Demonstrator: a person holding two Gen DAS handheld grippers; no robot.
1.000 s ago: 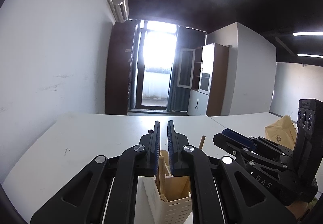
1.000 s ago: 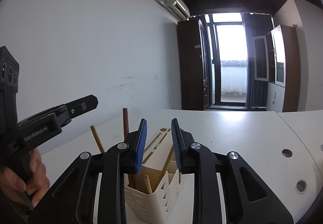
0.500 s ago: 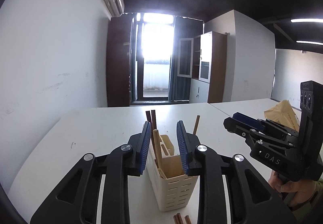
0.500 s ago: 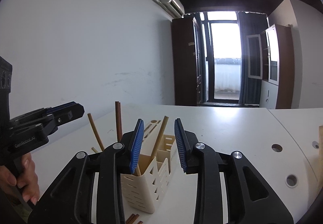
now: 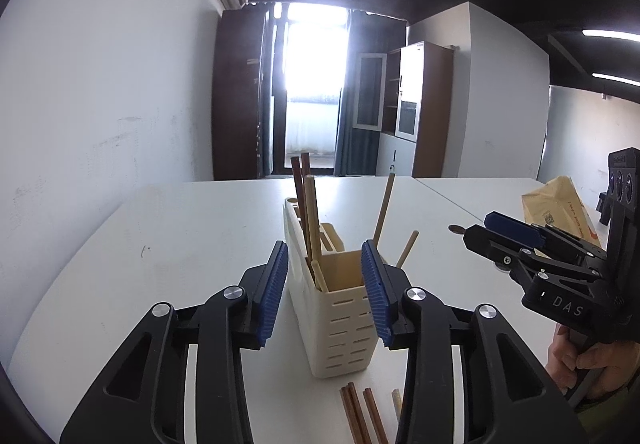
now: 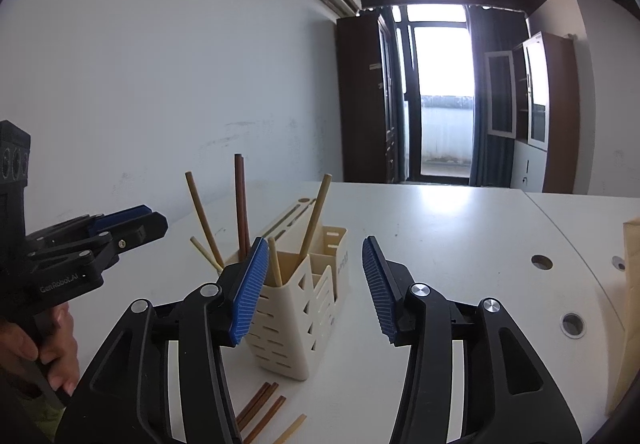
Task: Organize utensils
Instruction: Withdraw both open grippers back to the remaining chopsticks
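On white table [image 5: 200, 228], each tool, left [image 5: 325, 290] and right [image 6: 314, 286], has just been opening, partly spread, empty, before the utensil holder [image 5: 344, 328].

A cream utensil holder [image 5: 344, 324], its walls patterned with rows of short slots, stands at frame centre on the white tabletop [image 5: 180, 244]. Dark brown chopsticks [image 5: 301, 188] and pale tan chopsticks [image 6: 316, 216] rise from it. The black left gripper [image 5: 325, 292] and right gripper [image 6: 316, 284] carry ribbed blue pads. A yellowish-tan paper bag [image 5: 560, 204] sits at right.

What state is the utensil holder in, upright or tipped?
Upright: the cream utensil holder stands on its base on the table, chopsticks leaning out the top.
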